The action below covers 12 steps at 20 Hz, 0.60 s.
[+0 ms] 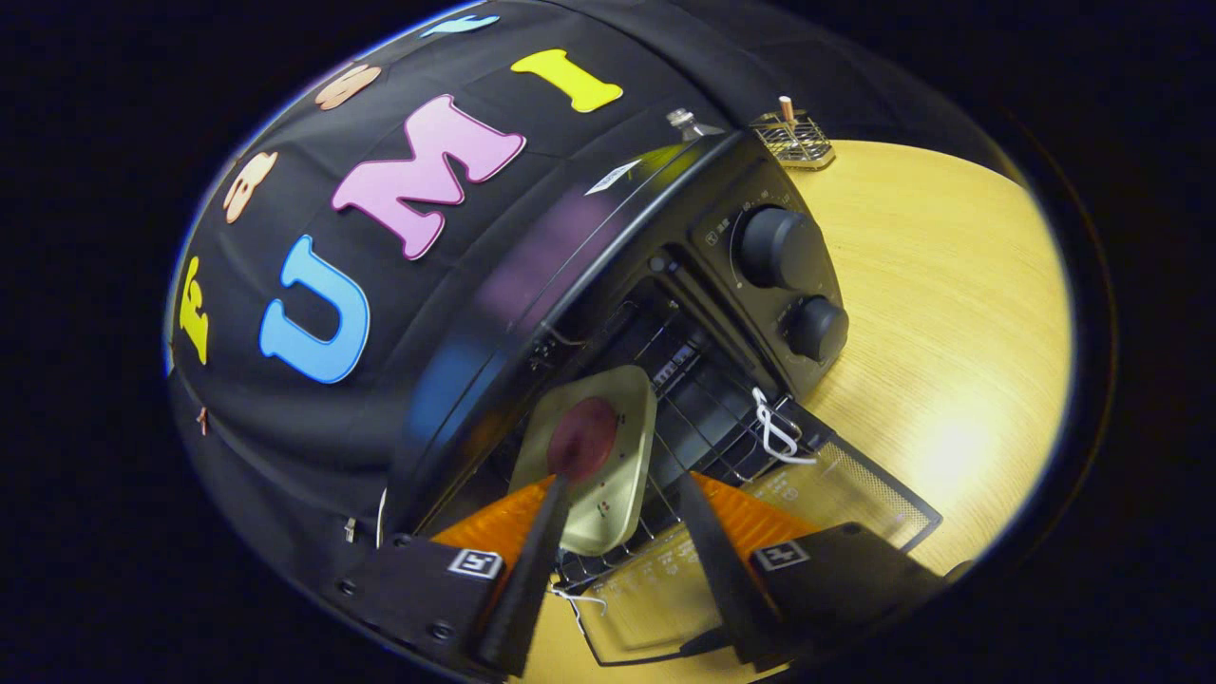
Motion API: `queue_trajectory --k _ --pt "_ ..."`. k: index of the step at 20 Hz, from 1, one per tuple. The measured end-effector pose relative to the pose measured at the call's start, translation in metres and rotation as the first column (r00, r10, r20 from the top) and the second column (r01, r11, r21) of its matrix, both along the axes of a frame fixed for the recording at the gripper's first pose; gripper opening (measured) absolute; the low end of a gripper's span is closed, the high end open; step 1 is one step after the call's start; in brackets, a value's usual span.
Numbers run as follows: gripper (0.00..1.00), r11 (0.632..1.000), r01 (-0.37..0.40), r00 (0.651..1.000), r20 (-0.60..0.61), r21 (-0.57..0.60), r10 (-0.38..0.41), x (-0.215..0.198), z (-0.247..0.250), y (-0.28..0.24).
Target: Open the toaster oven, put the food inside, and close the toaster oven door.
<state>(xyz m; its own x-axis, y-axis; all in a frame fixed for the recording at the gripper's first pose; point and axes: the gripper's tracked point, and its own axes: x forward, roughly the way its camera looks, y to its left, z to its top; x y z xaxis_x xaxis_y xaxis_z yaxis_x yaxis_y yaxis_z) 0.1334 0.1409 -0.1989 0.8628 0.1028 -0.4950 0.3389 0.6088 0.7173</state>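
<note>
The black toaster oven (570,256) stands on the wooden table (950,313) with its glass door (836,494) folded down flat toward me. A beige plate (622,408) carrying a round dark-red piece of food (581,439) rests on the wire rack (708,418) at the oven's mouth. My gripper (624,480) is open over the door, its fingers on either side of the plate's near end. The left finger (546,541) overlaps the plate's edge. The right finger (708,541) stands a little clear of it.
Two black knobs (777,247) (817,328) sit on the oven's control panel beside the opening. A white cord (774,432) hangs at the door's hinge side. A small gold wire basket (793,138) stands on the table behind the oven.
</note>
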Motion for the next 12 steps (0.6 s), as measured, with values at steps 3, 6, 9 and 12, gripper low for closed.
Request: queue_trajectory --k 3,6,9,12 --pt "0.97 0.997 -0.065 0.998 -0.013 -0.048 0.065 -0.029 0.003 0.008" --pt "0.98 0.987 -0.122 0.993 -0.017 -0.107 0.121 -0.058 0.007 0.010" --pt "0.98 0.962 -0.192 0.981 -0.048 -0.193 0.186 -0.084 0.003 0.008" --pt "0.98 0.910 -0.277 0.960 -0.115 -0.309 0.254 -0.115 -0.010 0.000"
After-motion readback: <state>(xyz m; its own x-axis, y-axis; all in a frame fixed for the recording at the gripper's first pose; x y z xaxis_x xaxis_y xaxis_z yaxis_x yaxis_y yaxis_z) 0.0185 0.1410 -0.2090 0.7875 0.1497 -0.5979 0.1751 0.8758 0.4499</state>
